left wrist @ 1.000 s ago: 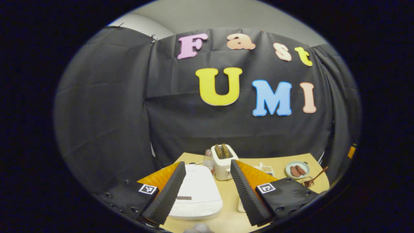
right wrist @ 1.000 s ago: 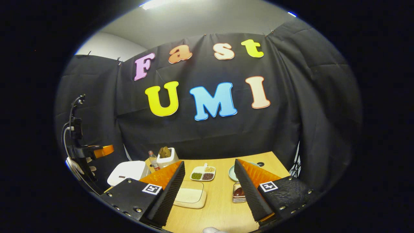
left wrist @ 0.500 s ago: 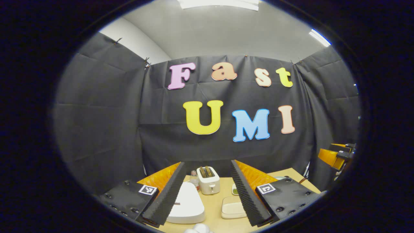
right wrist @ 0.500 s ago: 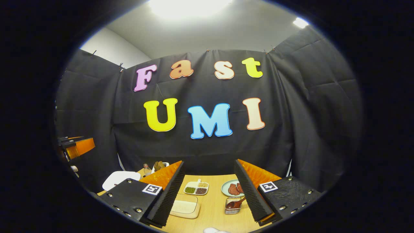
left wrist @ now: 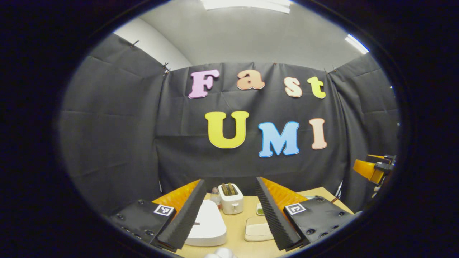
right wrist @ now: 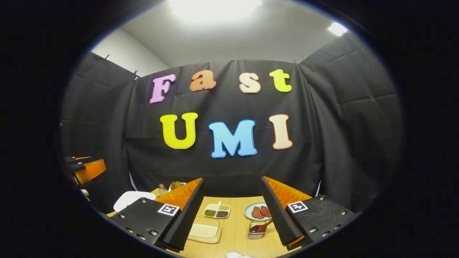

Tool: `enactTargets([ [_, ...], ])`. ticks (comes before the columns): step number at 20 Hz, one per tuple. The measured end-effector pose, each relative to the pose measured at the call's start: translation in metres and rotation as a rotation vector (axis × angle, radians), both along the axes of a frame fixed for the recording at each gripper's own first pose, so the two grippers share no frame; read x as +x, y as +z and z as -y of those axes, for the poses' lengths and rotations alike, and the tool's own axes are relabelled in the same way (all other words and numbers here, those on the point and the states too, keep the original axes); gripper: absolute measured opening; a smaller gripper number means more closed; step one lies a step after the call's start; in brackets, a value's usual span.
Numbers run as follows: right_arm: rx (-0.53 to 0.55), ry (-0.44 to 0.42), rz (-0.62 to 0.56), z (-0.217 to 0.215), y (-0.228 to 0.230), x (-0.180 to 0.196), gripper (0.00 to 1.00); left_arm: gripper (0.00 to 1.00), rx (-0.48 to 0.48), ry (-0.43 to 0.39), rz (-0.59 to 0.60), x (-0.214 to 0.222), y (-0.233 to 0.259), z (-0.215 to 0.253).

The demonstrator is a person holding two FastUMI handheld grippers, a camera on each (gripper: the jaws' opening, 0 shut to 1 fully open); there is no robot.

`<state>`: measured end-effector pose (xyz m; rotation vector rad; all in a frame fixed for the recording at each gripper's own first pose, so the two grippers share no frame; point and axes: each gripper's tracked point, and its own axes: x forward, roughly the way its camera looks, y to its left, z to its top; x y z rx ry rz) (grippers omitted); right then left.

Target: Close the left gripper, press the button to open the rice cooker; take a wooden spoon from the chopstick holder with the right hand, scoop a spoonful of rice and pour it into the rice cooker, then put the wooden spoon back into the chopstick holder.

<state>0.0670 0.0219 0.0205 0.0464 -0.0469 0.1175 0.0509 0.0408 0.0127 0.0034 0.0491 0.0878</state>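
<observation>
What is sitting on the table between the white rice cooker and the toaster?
In the left gripper view, a small bottle stands between the rice cooker and the toaster.

**Free room and obstacles ahead of the tongs**

Open air is seen between the spread fingers of the left tongs [left wrist: 228, 215]. Below that gap the rice cooker [left wrist: 208, 225] lies left, a toaster [left wrist: 231, 199] stands ahead and a shallow tray [left wrist: 256, 230] right. Bare table [right wrist: 235, 229] is seen under the right tongs [right wrist: 232, 215], flanked by a tray [right wrist: 205, 230] and a small holder [right wrist: 256, 230].

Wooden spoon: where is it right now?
In the right gripper view, the wooden spoon rests in the small holder on the table, just left of the right finger, in front of the plate.
</observation>
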Motion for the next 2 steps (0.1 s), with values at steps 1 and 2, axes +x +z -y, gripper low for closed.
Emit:
enactTargets([
  [1,0.004,-0.001,-0.001,-0.0002,0.0014,-0.002,0.94,0.96,-0.004,-0.002,0.001,0.0009,-0.0008,0.0001],
  [2,0.009,0.001,-0.004,-0.0006,0.0007,-0.0029,0.94,0.96,-0.008,-0.002,0.004,0.0019,-0.0011,-0.0005],
])
